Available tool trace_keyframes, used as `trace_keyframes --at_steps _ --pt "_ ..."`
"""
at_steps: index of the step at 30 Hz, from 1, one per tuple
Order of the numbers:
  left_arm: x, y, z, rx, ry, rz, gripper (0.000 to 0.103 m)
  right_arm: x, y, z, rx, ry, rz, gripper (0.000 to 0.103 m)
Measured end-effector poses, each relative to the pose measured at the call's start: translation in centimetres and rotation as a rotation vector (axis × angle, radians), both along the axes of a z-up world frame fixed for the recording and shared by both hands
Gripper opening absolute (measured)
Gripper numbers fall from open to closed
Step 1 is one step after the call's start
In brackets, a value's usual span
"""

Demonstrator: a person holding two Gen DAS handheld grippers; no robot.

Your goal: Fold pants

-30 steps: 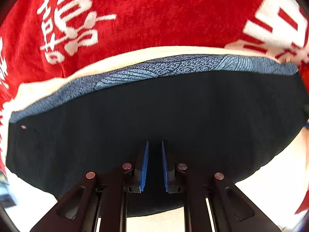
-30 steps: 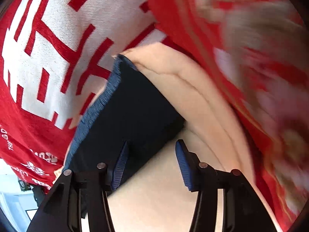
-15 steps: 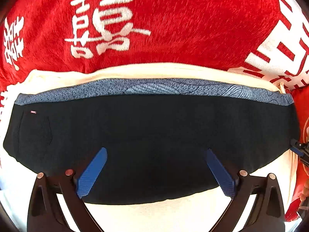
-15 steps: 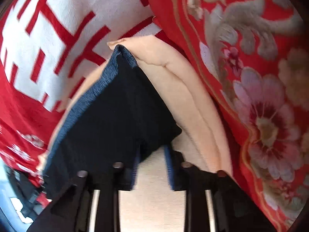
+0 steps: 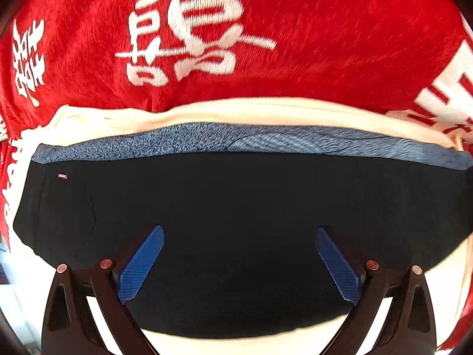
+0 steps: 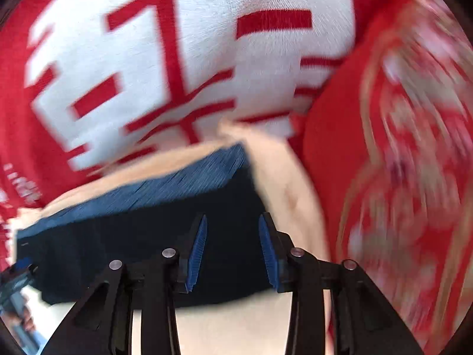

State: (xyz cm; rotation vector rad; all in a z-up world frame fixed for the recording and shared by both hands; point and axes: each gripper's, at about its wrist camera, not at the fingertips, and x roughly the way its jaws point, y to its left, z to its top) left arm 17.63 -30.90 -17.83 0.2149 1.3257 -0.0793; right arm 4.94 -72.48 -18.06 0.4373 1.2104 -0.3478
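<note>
Black fabric with a blue-grey patterned band along its far edge: these are the pants (image 5: 236,207), lying folded as a long flat strip on a cream cloth (image 5: 207,112), which in turn sits on a red blanket with white characters (image 5: 325,44).

Change noted: a second ago your left tongs (image 5: 239,263) were pinched nearly together over the black fabric; they now stand at their widest, blue pads well apart, nothing between them. The pants lie flat beneath, not lifted. Judgement: you have let go of the fold on this side and it has stayed put.

Your right tongs (image 6: 233,251) sit at the right end of the strip, near its corner. They narrowed over the last second and are now opening slightly. The right wrist view is smeared by motion, so whether the pads touch cloth is uncertain; the gap between them looks clear and the fabric appears to lie below, not gripped.

Meaning for the task: one fold looks finished and both ends released. The strip remains long, so a further fold, end to end, is probably next.

Containers: none in either view.
</note>
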Motion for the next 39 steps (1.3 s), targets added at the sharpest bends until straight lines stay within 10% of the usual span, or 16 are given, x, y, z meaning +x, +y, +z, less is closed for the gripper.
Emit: trace_keyframes --at_steps 4,10,13,15,21,25,33,39 --pt "-0.6 -0.2 -2.1 0.007 0.034 -0.012 0.103 2.9 -3.7 -4.9 0.196 0.084 -0.093 0.026" --pt "-1.1 0.4 -2.7 -0.038 0.024 -0.011 0.103 5.7 -2.3 -2.7 0.147 -0.018 0.08 0.012" --pt "-0.4 0.8 -1.6 -0.032 0.036 0.02 0.103 5.7 -3.7 -4.9 0.139 0.098 0.008 0.02" --pt "0.3 1.4 0.1 -0.035 -0.017 0.032 0.103 4.9 -4.2 -4.5 0.126 0.091 -0.049 0.051" --pt "3.3 3.1 -0.4 0.015 -0.051 0.095 0.103 2.3 -0.4 0.5 0.042 -0.031 0.033 0.051" --pt "4.0 3.9 -2.8 0.085 -0.035 0.09 0.103 2.2 3.7 -2.3 0.107 0.05 0.177 0.051" --pt "3.6 11.2 -1.9 0.122 -0.017 0.174 0.103 -1.9 2.9 -2.3 0.091 0.092 0.116 0.049" --pt "2.1 16.6 0.6 0.072 -0.017 0.188 0.103 -4.2 6.3 -0.3 0.294 0.057 0.036 0.049"
